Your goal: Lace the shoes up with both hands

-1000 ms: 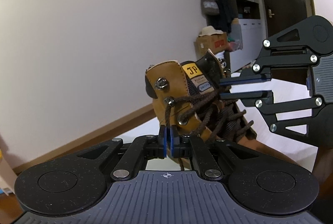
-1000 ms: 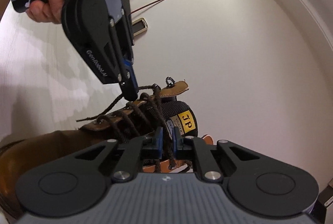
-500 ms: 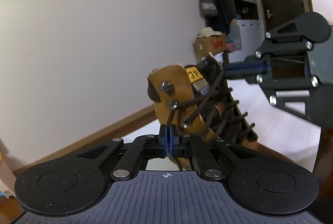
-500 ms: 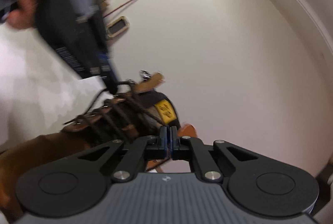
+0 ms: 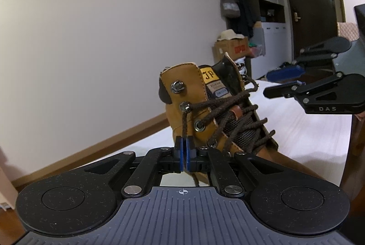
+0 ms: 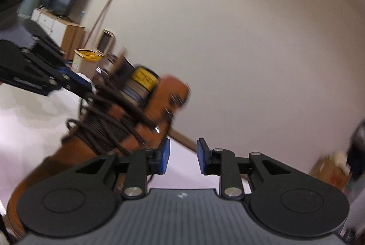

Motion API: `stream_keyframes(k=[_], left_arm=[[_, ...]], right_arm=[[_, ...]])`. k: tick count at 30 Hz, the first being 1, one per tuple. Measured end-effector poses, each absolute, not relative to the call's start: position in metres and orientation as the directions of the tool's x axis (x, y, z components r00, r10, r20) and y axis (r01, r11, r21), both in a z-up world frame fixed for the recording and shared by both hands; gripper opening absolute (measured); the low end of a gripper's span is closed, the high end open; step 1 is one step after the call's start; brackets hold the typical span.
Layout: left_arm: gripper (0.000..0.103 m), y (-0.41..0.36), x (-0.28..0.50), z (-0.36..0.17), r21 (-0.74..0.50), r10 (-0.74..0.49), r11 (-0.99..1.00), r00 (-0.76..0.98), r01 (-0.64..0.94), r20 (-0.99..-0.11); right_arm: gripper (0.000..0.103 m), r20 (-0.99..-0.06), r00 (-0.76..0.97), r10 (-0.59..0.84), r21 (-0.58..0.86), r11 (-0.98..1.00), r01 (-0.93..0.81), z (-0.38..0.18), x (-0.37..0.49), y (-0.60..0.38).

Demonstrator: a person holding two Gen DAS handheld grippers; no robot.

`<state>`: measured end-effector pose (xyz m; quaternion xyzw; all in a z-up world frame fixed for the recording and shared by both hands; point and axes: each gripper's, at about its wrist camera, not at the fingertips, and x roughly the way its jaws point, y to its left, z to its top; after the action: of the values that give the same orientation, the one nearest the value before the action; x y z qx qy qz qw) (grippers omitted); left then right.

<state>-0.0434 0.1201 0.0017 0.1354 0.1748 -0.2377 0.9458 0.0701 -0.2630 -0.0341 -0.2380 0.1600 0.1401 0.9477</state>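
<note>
A tan high-top boot (image 5: 182,94) with dark brown laces (image 5: 230,103) stands on the white table. My left gripper (image 5: 183,151) is shut on a lace end that runs down from a side hook (image 5: 184,106) into its blue pads. My right gripper (image 5: 268,83) hovers to the right of the boot's tongue, apart from the laces. In the right wrist view, which is blurred, the right gripper (image 6: 181,155) has its jaws opening with nothing between them. The boot (image 6: 141,106) lies to its left, with the left gripper (image 6: 86,87) beyond it.
The white table top (image 5: 296,131) stretches right of the boot. Behind it are a cardboard box (image 5: 230,49), white cabinets (image 5: 273,35) and a dark door (image 5: 308,5). A yellow-rimmed box (image 6: 85,62) stands by the far wall.
My right gripper shut on the lace near the tongue, then let go, opened, rolled and drew away to the right. The left gripper stays shut on its lace end.
</note>
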Motion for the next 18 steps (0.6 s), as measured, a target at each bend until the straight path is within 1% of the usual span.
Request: stream_keyframes(k=[8, 12, 13, 18], left_arm=[[0.002, 0.156, -0.081, -0.012, 0.161, -0.398, 0.857, 0.827, 0.490, -0.398], [0.002, 0.180, -0.103, -0.020, 0.151, -0.398, 0.860, 0.825, 0.488, -0.400], [0.002, 0.187, -0.112, -0.022, 0.151, -0.398, 0.860, 0.825, 0.488, -0.401], [0.002, 0.217, -0.146, -0.027, 0.153, -0.393, 0.861, 0.826, 0.485, -0.404]], right_arm=[[0.027, -0.404, 0.852, 0.332, -0.134, 0.900, -0.414, -0.032, 0.105, -0.284], [0.027, -0.391, 0.856, 0.337, -0.098, 0.910, -0.403, -0.037, 0.116, -0.286], [0.023, -0.393, 0.853, 0.345, -0.076, 0.912, -0.404, -0.039, 0.123, -0.287], [0.023, -0.407, 0.838, 0.365, 0.001, 0.917, -0.399, -0.044, 0.144, -0.292]])
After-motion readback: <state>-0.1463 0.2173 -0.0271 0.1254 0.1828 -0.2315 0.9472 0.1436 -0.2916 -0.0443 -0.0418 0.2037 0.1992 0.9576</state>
